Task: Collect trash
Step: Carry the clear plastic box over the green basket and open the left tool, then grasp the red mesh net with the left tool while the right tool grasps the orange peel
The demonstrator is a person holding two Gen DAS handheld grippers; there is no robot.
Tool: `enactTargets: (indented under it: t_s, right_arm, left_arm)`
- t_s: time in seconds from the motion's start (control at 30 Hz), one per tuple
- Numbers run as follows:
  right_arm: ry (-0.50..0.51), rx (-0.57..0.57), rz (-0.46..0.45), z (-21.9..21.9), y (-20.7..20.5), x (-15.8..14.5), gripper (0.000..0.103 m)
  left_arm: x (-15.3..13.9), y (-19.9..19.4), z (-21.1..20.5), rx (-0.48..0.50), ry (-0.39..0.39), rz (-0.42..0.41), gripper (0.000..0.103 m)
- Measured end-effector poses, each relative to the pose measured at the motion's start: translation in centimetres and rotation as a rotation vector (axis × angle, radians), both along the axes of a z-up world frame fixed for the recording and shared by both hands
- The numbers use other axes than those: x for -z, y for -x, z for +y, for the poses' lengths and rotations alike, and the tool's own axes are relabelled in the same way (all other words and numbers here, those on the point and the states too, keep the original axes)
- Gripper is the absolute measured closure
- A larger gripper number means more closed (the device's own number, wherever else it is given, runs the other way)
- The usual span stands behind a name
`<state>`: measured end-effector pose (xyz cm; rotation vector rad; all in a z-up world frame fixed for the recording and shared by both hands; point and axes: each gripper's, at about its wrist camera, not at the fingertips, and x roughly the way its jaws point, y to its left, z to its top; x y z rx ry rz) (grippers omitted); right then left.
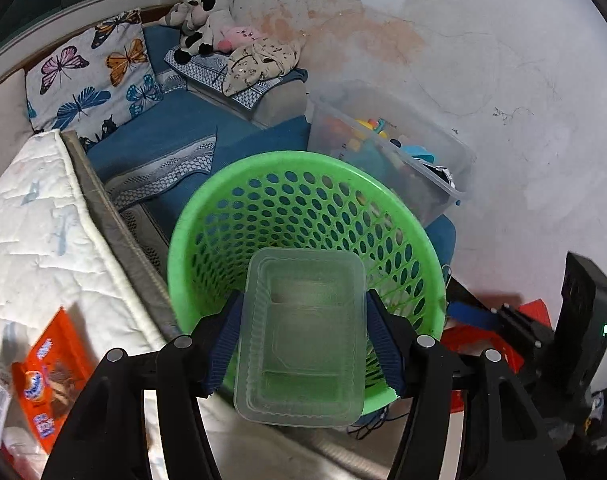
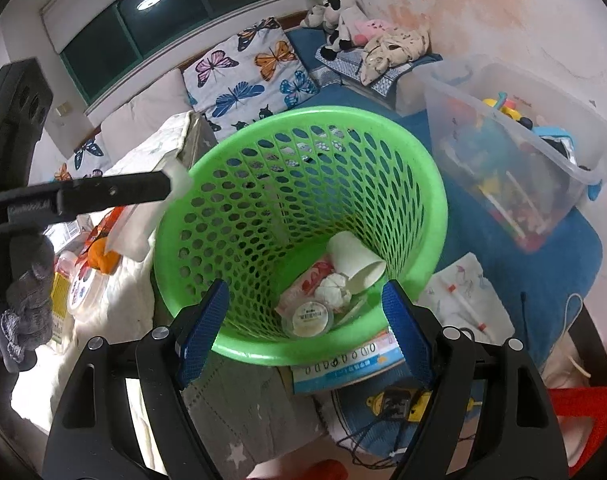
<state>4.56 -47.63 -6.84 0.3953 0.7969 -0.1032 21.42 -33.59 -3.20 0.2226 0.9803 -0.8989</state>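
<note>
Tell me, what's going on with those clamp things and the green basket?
A person is collecting trash with two hand-held grippers. The left gripper holds a clear plastic container over the green basket. The right gripper is open and empty beside the rim. A paper cup and wrappers already lie inside.

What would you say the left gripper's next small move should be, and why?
Probably open the left gripper: its pads pinch the clear plastic container, which hangs over the green basket, so it should drop in beside the paper cup.
</note>
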Motion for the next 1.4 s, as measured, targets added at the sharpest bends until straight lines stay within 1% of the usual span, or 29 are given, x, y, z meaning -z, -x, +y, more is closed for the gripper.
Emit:
enactTargets:
  t_s: [0.07,0.1,0.23,0.43,0.6,0.67,0.93,1.17,1.3,1.4]
  right_arm:
    - [-0.005,0.001,0.001,0.0,0.2,0.1,0.024]
    - [-0.008,0.002,0.002,0.0,0.2,0.2,0.024]
    - [-0.013,-0.002,-0.002,0.3,0.5,0.1,0.024]
    - [-0.014,-0.03,-0.018,1.5,0.5,-0.5,0.024]
    - [-0.014,-0.059,-0.035,3.1,0.4,-1.1,0.023]
    - [-0.013,-0.07,-0.04,3.7,0.3,-1.4,0.023]
    - [-0.006,-0.135,-0.055,6.5,-0.4,-2.3,0.021]
    - [0.008,-0.199,-0.062,9.1,-1.7,-3.0,0.02]
    - [0.01,-0.228,-0.066,10.4,-2.4,-3.2,0.02]
    - [0.012,-0.247,-0.065,11.1,-3.0,-3.3,0.019]
  left_arm:
    - [0.2,0.1,-0.2,-0.009,0.002,0.002,0.034]
    - [0.2,0.1,-0.3,-0.017,0.006,0.002,0.033]
    - [0.0,0.6,0.3,-0.034,0.013,-0.023,0.032]
    - [-1.3,1.7,3.8,-0.117,0.037,-0.075,0.033]
    - [-2.5,2.9,8.3,-0.218,0.042,-0.131,0.037]
    - [-2.9,3.3,10.3,-0.264,0.032,-0.158,0.037]
    - [-3.7,2.8,19.4,-0.475,0.011,-0.217,0.039]
    - [-3.0,1.8,27.3,-0.664,0.001,-0.216,0.039]
    - [-1.4,0.8,31.1,-0.749,-0.025,-0.19,0.039]
    - [0.2,0.0,32.9,-0.779,-0.042,-0.15,0.04]
